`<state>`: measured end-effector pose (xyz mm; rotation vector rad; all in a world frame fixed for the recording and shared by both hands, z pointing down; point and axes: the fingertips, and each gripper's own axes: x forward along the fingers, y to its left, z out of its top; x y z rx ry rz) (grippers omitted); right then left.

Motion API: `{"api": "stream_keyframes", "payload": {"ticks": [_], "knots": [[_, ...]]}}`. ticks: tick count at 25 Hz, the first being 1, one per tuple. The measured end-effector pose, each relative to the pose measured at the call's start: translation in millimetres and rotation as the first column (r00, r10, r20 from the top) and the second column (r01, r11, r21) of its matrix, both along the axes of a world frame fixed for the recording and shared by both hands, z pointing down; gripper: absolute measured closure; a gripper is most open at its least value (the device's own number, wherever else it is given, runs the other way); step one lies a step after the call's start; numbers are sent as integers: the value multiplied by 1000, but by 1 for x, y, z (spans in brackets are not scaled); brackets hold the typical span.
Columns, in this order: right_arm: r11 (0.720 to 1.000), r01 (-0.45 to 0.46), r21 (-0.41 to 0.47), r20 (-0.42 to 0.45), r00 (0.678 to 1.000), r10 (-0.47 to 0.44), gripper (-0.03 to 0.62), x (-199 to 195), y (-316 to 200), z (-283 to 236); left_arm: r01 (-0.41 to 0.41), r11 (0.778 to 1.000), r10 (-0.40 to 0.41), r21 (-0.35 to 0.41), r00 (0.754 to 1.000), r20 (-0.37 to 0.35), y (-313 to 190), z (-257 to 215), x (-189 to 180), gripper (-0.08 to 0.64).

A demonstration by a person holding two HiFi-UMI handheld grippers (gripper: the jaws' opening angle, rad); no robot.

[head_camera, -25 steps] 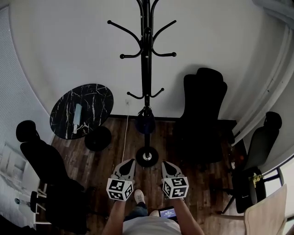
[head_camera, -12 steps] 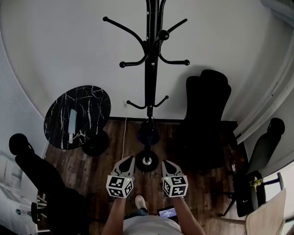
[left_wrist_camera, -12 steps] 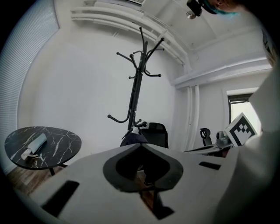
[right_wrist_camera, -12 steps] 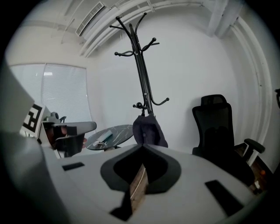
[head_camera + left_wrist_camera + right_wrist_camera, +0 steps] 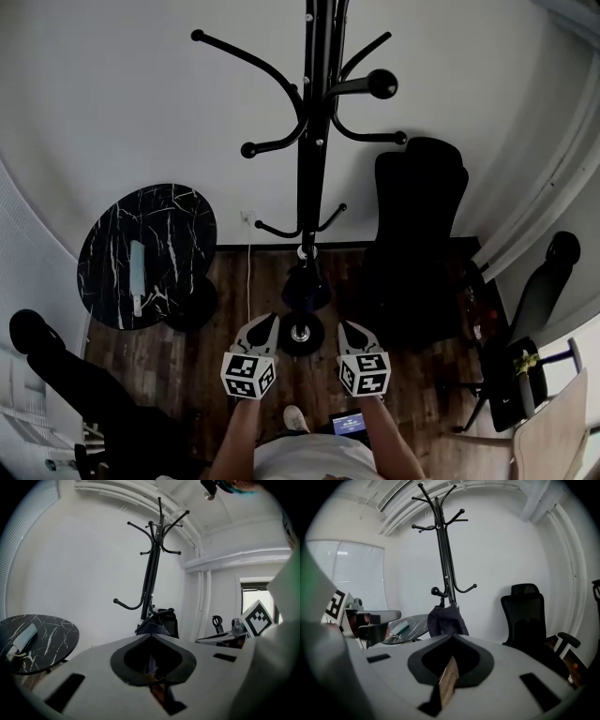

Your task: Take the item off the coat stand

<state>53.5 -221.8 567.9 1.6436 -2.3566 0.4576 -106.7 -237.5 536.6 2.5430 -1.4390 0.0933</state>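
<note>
Left gripper (image 5: 266,322) and right gripper (image 5: 347,328): my jaws together, nothing held, above wood floor (image 5: 187,356). Dark bag (image 5: 305,286) hangs low on coat stand (image 5: 314,169) against white wall (image 5: 141,94); marble desk (image 5: 150,244) left, black chair (image 5: 417,234) right.

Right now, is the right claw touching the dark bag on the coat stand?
Apart. Head view shows floor between the right claw and the dark bag on the coat stand.

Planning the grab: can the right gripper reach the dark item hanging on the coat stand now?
Probably yes: the way from right gripper to dark item looks clear, though it's shut and must open.
</note>
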Motion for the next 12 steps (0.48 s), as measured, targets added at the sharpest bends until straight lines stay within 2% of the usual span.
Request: {"api": "stream_keyframes", "payload": {"ticks": [5, 12], "knots": [[1000, -29, -3, -14, 999, 29, 580, 2, -2, 5, -17, 1000, 17, -19, 1000, -7, -9, 12, -1, 540], [1000, -19, 5, -32, 999, 19, 580, 5, -5, 9, -26, 1000, 25, -14, 1000, -11, -22, 13, 5, 540]]}}
